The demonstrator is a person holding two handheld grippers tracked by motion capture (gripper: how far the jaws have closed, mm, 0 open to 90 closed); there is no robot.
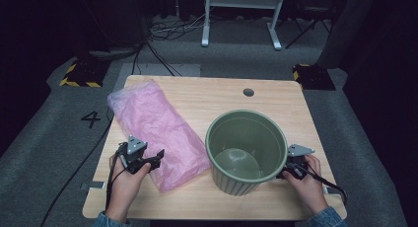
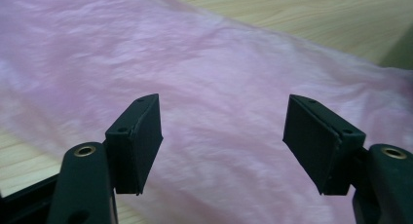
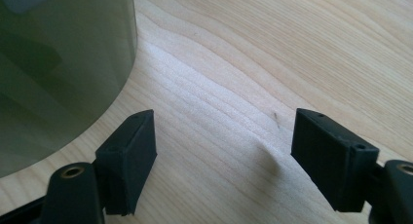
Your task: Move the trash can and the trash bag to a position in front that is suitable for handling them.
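Both grippers low, agape

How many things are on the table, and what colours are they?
Pink plastic bag: 1
Green bin: 1
Black grippers, the left gripper and the right gripper, both open and holding nothing: 2
Total: 4

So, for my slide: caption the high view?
Open left claw at pink bag; open right claw beside green bin.
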